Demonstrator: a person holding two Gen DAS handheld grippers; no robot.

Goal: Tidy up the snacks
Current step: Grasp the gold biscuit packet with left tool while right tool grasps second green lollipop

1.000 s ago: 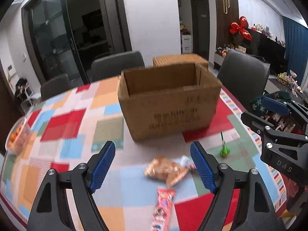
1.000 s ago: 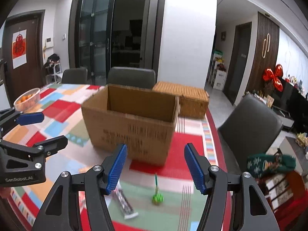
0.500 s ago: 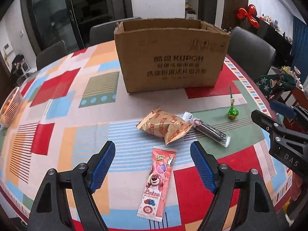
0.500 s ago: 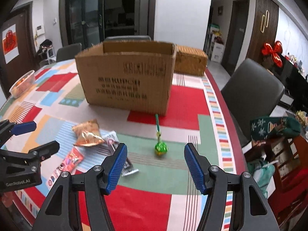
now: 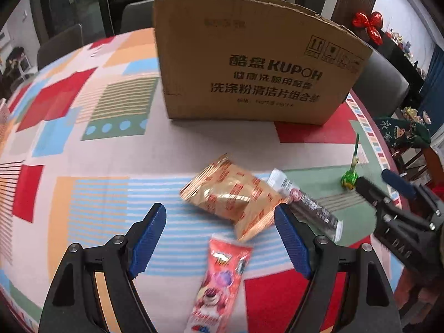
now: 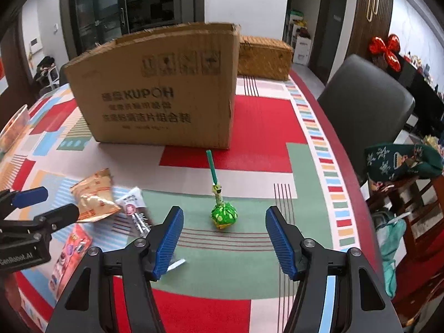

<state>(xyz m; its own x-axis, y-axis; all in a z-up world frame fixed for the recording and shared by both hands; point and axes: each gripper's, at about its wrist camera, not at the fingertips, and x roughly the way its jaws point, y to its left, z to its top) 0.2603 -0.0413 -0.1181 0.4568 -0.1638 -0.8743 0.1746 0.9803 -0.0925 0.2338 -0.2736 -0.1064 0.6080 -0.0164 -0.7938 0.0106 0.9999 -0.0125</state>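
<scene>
The left gripper (image 5: 220,237) is held with its jaws spread wide and empty just above a pink snack stick (image 5: 219,280), while the right gripper (image 6: 224,237) is likewise held released, with a green-wrapped lollipop (image 6: 223,215) seen lying on the patchwork tablecloth (image 6: 266,127) just ahead between its blue pads (image 6: 169,240). Beyond the stick, an orange snack packet (image 5: 236,197) is laid touching a dark wrapped bar (image 5: 308,204). Farther back, a cardboard box (image 5: 249,77) is stood upright on the table, well apart from the snacks.
</scene>
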